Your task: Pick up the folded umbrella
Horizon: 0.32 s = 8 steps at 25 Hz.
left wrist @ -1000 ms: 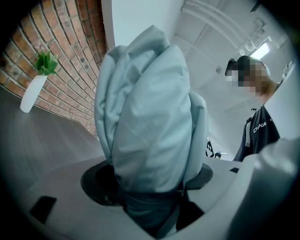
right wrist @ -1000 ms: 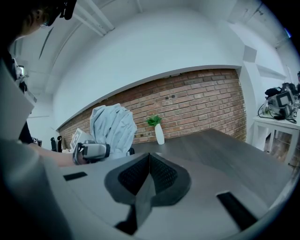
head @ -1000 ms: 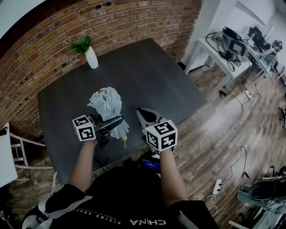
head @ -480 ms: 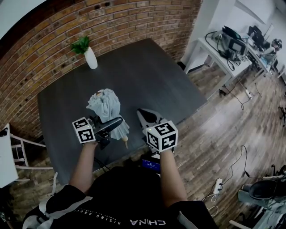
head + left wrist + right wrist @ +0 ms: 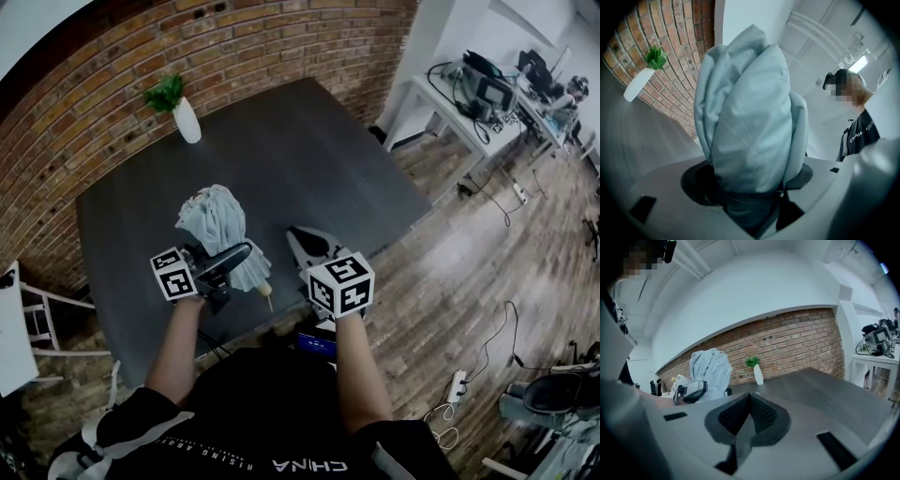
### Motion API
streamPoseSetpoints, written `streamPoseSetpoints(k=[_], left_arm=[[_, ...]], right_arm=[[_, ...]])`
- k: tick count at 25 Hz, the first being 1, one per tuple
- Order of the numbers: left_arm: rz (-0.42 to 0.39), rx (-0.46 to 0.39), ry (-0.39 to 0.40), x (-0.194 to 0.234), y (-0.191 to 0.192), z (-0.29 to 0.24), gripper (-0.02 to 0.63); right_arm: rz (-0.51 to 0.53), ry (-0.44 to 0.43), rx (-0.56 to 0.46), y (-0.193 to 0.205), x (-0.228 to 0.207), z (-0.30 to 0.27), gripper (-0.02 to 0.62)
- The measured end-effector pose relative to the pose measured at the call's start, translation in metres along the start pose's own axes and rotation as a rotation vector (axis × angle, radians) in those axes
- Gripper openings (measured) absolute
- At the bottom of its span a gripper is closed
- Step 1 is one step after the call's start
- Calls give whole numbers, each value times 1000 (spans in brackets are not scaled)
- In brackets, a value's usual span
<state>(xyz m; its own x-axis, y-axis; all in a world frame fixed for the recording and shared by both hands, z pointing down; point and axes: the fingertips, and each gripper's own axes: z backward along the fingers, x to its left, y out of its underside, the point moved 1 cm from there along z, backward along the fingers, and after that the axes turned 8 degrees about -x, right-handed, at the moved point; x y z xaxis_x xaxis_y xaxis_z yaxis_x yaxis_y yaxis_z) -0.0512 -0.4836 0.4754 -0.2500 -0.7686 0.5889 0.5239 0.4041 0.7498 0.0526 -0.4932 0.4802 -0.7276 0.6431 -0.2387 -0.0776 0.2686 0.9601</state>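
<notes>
Spotter: Umbrella [image 5: 217, 220] held over the near edge of the dark table [image 5: 309, 150], your left gripper [image 5: 230, 258] clamped across its gathered lower part. Pale fabric bunches loose above the jaws, and the wooden handle tip [image 5: 268, 298] pokes out below.

Desk: And your right?

Spotter: Your right gripper [image 5: 305, 242] sits just beside it, jaws pressed together on nothing.

Desk: Risk from here?

Spotter: Slip, most likely. You seem to be gripping soft cloth folds rather than a bare shaft, so the bundle may slide through the jaws if you tilt or swing it. The canopy could also flop open, since no strap shows round it. If you swing wide toward the far corner, the white vase [image 5: 187, 120] could go over, though it stands well apart from the umbrella
</notes>
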Motion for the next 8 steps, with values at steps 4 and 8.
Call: streamPoseSetpoints(k=[4, 8], left_arm=[[4, -12, 7, 0, -1, 1, 336], [9, -20, 12, 0, -2, 1, 336]], right_arm=[[0, 0, 5, 2, 0, -1, 8], [1, -2, 5, 2, 1, -2, 8]])
